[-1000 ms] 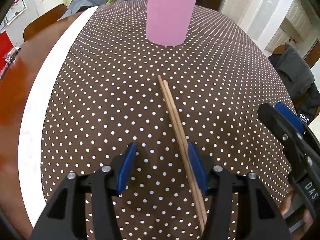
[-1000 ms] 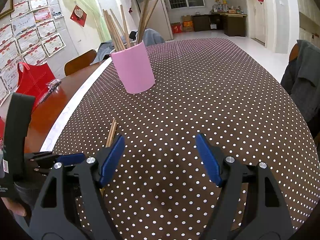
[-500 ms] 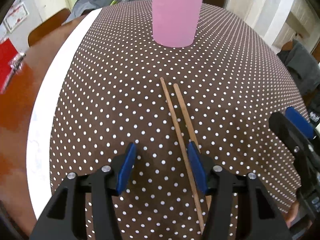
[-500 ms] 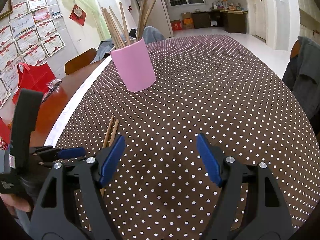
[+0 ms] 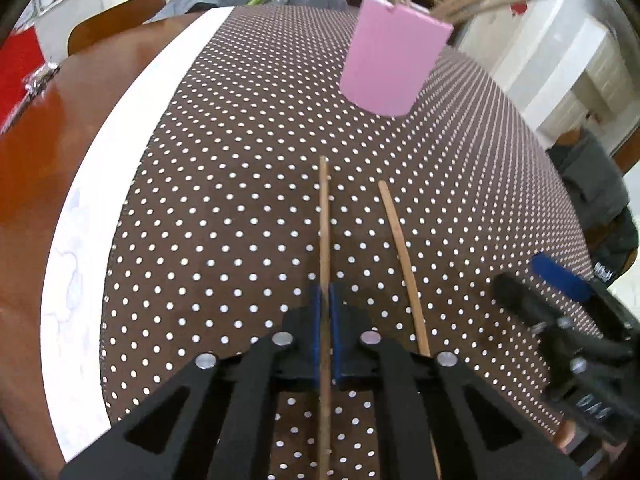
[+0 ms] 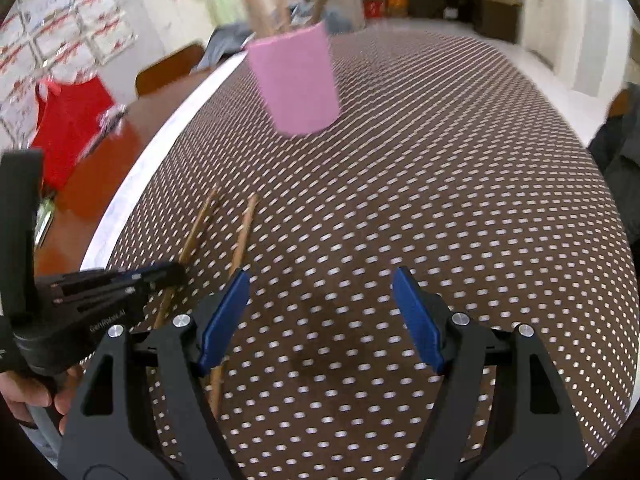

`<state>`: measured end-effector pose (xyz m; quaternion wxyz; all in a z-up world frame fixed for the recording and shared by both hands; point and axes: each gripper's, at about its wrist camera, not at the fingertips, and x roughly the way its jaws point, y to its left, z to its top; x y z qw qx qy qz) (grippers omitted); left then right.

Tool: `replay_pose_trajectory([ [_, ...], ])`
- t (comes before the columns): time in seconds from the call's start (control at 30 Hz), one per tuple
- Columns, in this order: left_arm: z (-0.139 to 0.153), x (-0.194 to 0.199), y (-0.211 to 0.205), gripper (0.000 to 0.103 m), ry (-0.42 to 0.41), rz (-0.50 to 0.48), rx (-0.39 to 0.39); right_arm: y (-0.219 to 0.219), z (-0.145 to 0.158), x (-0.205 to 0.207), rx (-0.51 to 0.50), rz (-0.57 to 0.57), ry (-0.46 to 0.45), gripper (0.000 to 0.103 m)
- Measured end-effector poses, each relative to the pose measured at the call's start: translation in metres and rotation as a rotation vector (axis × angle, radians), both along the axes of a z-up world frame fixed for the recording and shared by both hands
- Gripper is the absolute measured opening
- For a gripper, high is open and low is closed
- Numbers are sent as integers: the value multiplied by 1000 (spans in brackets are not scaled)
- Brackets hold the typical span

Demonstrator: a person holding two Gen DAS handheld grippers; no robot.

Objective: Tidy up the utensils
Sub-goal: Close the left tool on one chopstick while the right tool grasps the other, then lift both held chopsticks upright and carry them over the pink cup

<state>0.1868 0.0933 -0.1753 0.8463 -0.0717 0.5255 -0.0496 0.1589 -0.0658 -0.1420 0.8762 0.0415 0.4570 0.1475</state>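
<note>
Two wooden chopsticks lie on the dotted brown tablecloth. My left gripper (image 5: 325,296) is shut on the left chopstick (image 5: 324,216), whose shaft runs between the blue pads. The second chopstick (image 5: 398,248) lies loose just to its right. A pink holder (image 5: 394,66) with several chopsticks in it stands further back. In the right wrist view my right gripper (image 6: 320,300) hangs open over bare cloth, with the loose chopstick (image 6: 244,228) by its left finger and the pink holder (image 6: 296,80) ahead. The left gripper (image 6: 176,274) shows there at the left, closed on the other chopstick (image 6: 198,224).
A white strip (image 5: 120,148) edges the tablecloth on the left, with bare red-brown table wood (image 5: 52,136) beyond it. A red bag (image 6: 68,128) and wooden chairs (image 5: 116,20) stand at the far left. A grey jacket (image 5: 600,200) hangs on a chair at the right.
The left gripper's jaws closed on the left chopstick. The two chopsticks spread apart. Both grippers shifted, and the pink holder now sits to the right in the left view.
</note>
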Motion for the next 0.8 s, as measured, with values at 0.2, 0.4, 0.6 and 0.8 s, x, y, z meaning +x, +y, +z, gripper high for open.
replay_pose_trajectory([
  [0.2,9,-11,14,5,-48,15,-44,39,-3,8,-21,84,96,73],
  [0.4,16,-23,27,5,-84,36,-54,72,-15,18,-104,137,203,42],
  [0.6,16,-25,32,5,-90,34,-74,93,-16,21,-151,154,198,10],
  [0.8,20,-26,34,5,-116,27,-106,96,-18,19,-96,165,189,6],
])
